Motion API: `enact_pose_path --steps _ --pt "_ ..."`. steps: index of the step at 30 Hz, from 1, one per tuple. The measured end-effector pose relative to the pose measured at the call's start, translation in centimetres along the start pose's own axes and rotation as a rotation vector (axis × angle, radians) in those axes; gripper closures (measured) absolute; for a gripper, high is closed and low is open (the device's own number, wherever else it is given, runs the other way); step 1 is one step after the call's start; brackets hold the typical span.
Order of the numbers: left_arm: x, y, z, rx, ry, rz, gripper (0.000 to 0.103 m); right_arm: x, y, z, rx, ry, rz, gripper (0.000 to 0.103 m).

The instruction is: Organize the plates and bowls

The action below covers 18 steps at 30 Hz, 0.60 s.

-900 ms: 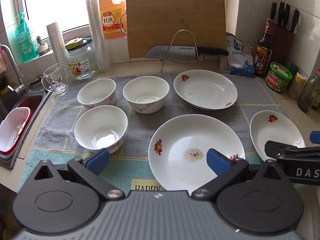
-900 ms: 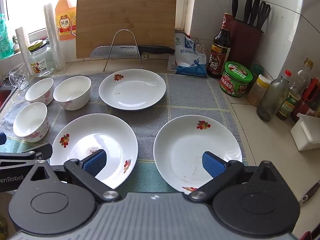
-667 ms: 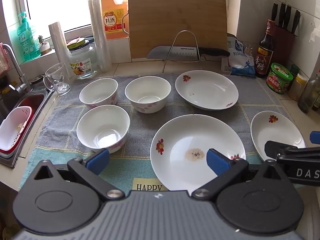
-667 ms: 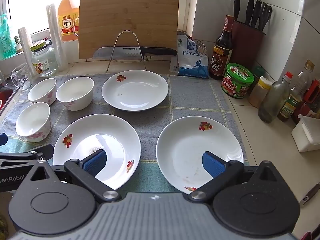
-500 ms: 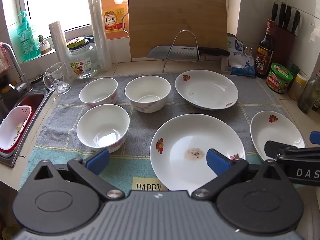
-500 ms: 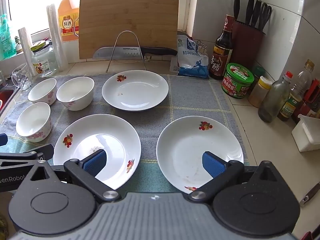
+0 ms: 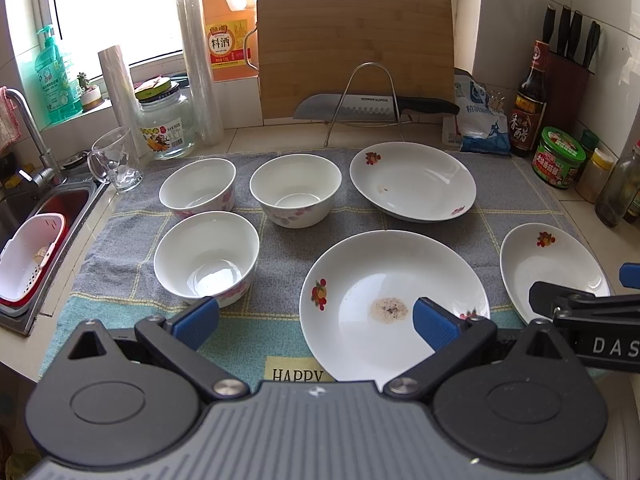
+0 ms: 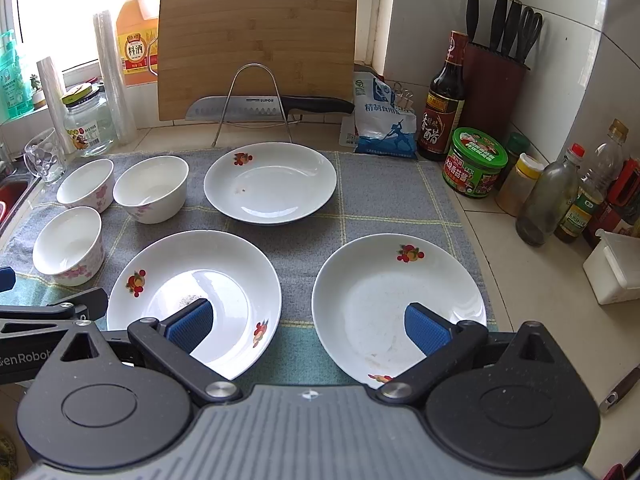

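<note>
Three white bowls with pink flowers stand on a grey checked towel (image 7: 280, 240): a near bowl (image 7: 206, 258), a far left bowl (image 7: 198, 188) and a far middle bowl (image 7: 296, 190). Three white plates with red fruit prints lie to their right: a far plate (image 7: 412, 180), a near middle plate (image 7: 394, 304) with a brown smear, and a near right plate (image 8: 398, 300). My left gripper (image 7: 316, 320) hovers open above the towel's near edge, holding nothing. Over the gap between the two near plates, my right gripper (image 8: 306, 322) is open and empty too.
A sink (image 7: 36, 224) with a white and red strainer lies at the left edge. A glass mug (image 7: 116, 160), a jar (image 7: 166, 124), film rolls, a cutting board (image 7: 354, 48) and a knife on a wire rack line the back. Bottles, a green-lidded jar (image 8: 474, 162) and a knife block stand right.
Both views have shifted very slightly since the earliest frames. The dishes have stayed in place and both grippers have stayed open.
</note>
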State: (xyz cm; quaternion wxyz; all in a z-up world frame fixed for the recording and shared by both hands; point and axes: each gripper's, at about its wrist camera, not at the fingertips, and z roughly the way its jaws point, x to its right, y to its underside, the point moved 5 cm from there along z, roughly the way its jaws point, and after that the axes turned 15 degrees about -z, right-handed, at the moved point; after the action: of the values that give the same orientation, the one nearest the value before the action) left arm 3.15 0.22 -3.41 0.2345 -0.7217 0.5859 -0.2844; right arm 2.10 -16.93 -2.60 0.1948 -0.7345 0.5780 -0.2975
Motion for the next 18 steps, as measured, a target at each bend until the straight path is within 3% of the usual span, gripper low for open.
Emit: enact_pose_path --steps 18 --pt "0.05 -0.15 -0.08 0.001 -0.002 -0.001 0.001 -0.02 -0.30 0.00 0.006 0.003 -0.004 0.000"
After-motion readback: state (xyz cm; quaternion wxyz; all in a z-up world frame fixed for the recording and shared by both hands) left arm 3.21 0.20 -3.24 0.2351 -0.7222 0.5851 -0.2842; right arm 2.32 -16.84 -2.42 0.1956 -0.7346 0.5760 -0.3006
